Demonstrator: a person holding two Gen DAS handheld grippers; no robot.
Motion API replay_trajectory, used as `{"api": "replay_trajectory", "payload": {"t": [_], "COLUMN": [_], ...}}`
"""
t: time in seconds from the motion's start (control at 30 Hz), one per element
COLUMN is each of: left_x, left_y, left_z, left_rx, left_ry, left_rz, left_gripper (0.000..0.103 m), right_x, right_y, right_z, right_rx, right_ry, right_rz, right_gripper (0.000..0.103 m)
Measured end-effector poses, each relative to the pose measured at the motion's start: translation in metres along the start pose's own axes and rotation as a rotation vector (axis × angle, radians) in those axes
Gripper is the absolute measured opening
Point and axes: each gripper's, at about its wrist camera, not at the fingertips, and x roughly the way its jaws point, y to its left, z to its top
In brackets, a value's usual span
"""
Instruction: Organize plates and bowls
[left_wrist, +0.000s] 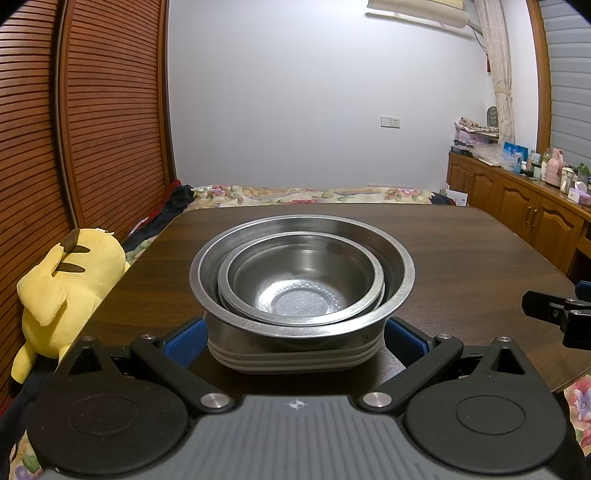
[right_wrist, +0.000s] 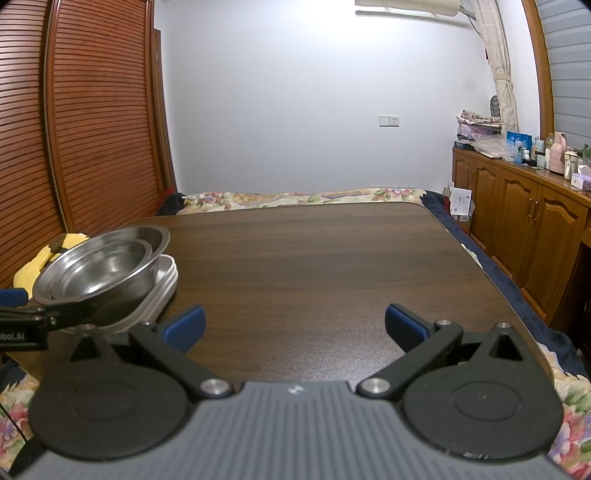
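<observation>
Left wrist view: nested steel bowls (left_wrist: 301, 275) are seen upright, mouths up, on stacked white plates (left_wrist: 291, 356) at frame centre, on the dark table (left_wrist: 461, 251). Left gripper (left_wrist: 295, 334) is spread wide, blue pads flanking the plates; contact cannot be told. Plate fronts are partly hidden by the bowls. Right wrist view: right gripper (right_wrist: 294, 321) is wide open, holding nothing, over bare tabletop; stack sits at frame left near the table edge, partly cut off.

A home bedroom: behind the dark wooden desk (right_wrist: 314, 258) lies a floral-covered bed (right_wrist: 295, 197), with louvred wardrobe doors (right_wrist: 99, 129) left of it and cluttered wooden cabinets (right_wrist: 517, 229) right.
</observation>
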Motion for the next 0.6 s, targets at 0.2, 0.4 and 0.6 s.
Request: {"api": "replay_trajectory", "payload": {"t": [0.2, 0.4, 0.6], "left_x": [-0.0001, 0.0000, -0.0001], "left_y": [0.0006, 0.0010, 0.0009], "left_z": [0.0001, 0.0002, 0.0001], "left_rx": [-0.002, -0.002, -0.001], "left_ry": [-0.001, -0.001, 0.000], "left_rz": [0.002, 0.002, 0.001], "left_gripper": [0.103, 0.103, 0.103], "right_x": [-0.0007, -0.0006, -0.0008], "right_y": [-0.0006, -0.0013, -0.0014], "right_z": [0.0001, 0.0000, -0.0004], "right_rx": [0.001, 0.000, 0.001], "right_ry": [-0.001, -0.002, -0.002], "right_rz": [0.001, -0.001, 0.000], "right_gripper": [0.103, 0.103, 0.103]}}
